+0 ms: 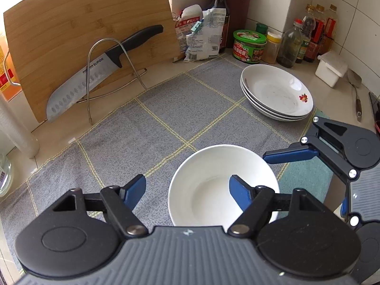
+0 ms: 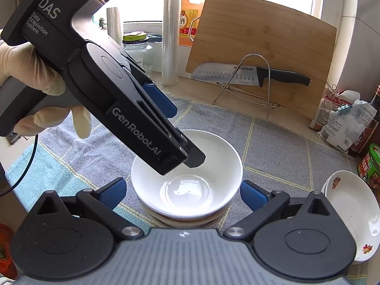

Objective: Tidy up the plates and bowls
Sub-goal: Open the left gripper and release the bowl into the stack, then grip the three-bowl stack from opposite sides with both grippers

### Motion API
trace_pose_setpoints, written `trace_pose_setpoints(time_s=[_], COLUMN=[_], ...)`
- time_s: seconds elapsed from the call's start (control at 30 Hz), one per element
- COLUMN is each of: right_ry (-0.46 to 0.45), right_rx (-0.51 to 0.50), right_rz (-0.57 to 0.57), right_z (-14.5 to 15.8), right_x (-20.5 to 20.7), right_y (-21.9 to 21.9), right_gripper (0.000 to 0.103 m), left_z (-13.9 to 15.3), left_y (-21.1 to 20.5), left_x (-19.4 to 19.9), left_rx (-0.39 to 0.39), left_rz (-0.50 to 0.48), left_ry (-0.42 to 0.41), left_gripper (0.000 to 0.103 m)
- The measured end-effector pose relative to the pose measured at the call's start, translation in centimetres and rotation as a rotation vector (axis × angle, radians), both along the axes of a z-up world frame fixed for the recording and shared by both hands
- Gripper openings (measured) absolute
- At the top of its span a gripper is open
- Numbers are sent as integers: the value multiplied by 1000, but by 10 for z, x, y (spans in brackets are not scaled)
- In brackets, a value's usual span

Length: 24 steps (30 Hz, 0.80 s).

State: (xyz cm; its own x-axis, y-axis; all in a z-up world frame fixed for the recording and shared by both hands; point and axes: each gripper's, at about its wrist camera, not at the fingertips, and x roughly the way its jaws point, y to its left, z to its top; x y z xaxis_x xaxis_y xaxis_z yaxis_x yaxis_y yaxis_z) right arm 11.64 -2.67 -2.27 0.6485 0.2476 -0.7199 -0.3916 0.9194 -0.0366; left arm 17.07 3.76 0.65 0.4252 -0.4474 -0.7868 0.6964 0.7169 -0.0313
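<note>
A white bowl (image 1: 209, 166) (image 2: 220, 163) sits on top of a short stack of bowls (image 2: 187, 222) on the grey checked cloth (image 1: 166, 109). My left gripper (image 1: 187, 192) (image 2: 185, 137) is open and straddles the bowl's rim. One blue pad (image 1: 239, 194) is inside the bowl, the other is outside, and neither presses the wall. My right gripper (image 2: 182, 194) (image 1: 306, 182) stands wide open, with a pad (image 2: 111, 193) on each side of the stack, clear of it. A stack of shallow white plates (image 1: 276, 92) (image 2: 349, 213) with a flower mark lies to the right.
A bamboo cutting board (image 1: 78, 30) and a knife (image 1: 95, 71) on a wire rack stand at the back. Sauce bottles (image 1: 308, 40), a green tin (image 1: 249, 45), bags and a white box (image 1: 331, 68) line the wall. A gloved hand (image 2: 35, 80) holds the left gripper.
</note>
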Motion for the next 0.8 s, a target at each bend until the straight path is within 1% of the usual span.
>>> trace_pose_setpoints(time_s=[0.13,0.3,0.4,0.5,0.6,0.7,0.8], right_ry=[1,-5,27,69,115,149,165], right_rx=[-16,-15,-28,-50,-58,-65,-68], right_rz=[32,68,99,124,151,180,218], right_z=[-3,-4,-13,-28,-46,-59,-68], right_x=[-1,-7,-9,-9,-6,-1,7], right_y=[-4,-18,-30,-42,-51,-56,-56], right_gripper=[103,103,103,103,103,103,103], left_z=[3,6,3,-4,-13,-25,-39], left_y=[17,40,48,51,52,48,42], left_x=[-5,-26,-42,-60,-77,-91,-100], left_rx=[-50,-126,-146,-149,-143,-116,-80], left_rz=[64,150,198,251,295,334,348], left_ry=[-12,-61,-75,-84,-69,-52,-36], left_gripper=[78,92,94,95,95,95,95])
